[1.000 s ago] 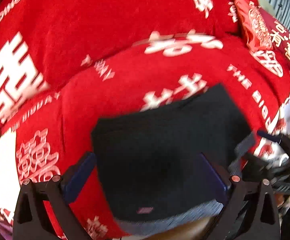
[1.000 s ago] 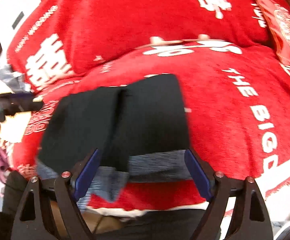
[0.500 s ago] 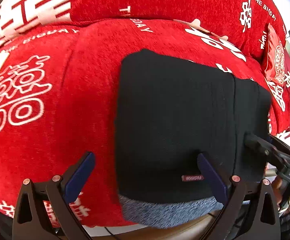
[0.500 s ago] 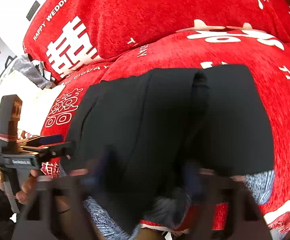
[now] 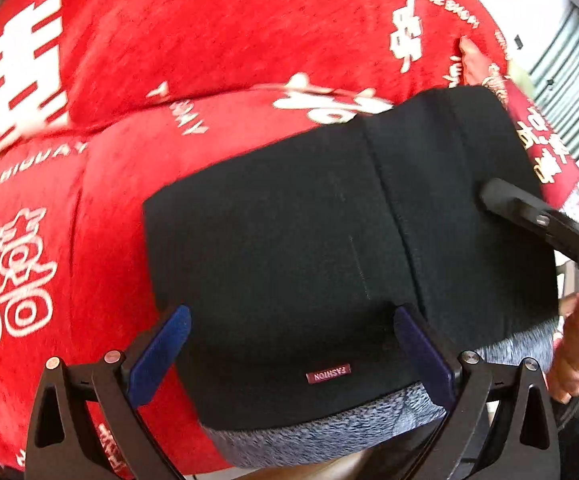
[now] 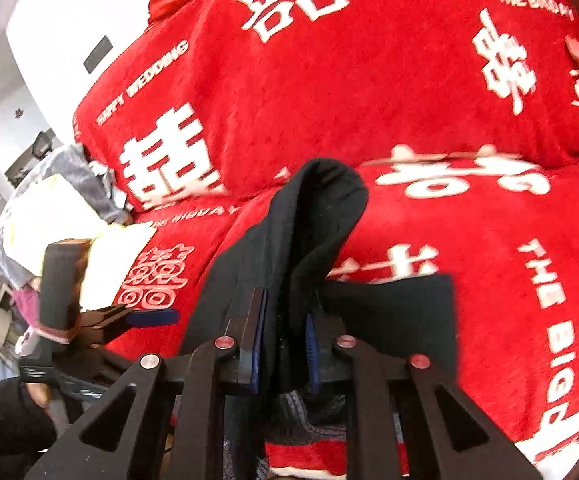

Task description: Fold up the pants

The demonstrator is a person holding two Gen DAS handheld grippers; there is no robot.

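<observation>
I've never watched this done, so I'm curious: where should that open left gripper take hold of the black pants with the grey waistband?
Probably at the near waistband edge of the black pants, coming in from the front. The left gripper hangs open astride it, and that edge overhangs the red sofa cover, so one finger could slip beneath.

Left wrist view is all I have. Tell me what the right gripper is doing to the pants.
Observer: The right gripper is shut on a fold of the pants, with black cloth pinched between its blue pads.
Operator: Describe the cloth past the grip.
Observer: It stands in a raised hump ahead of the jaws, above the red blanket. A flatter part lies to its right.
Operator: Report what lies beyond my left gripper.
Observer: Past the left gripper, a pale and grey pile of cloth sits at the blanket's end.
</observation>
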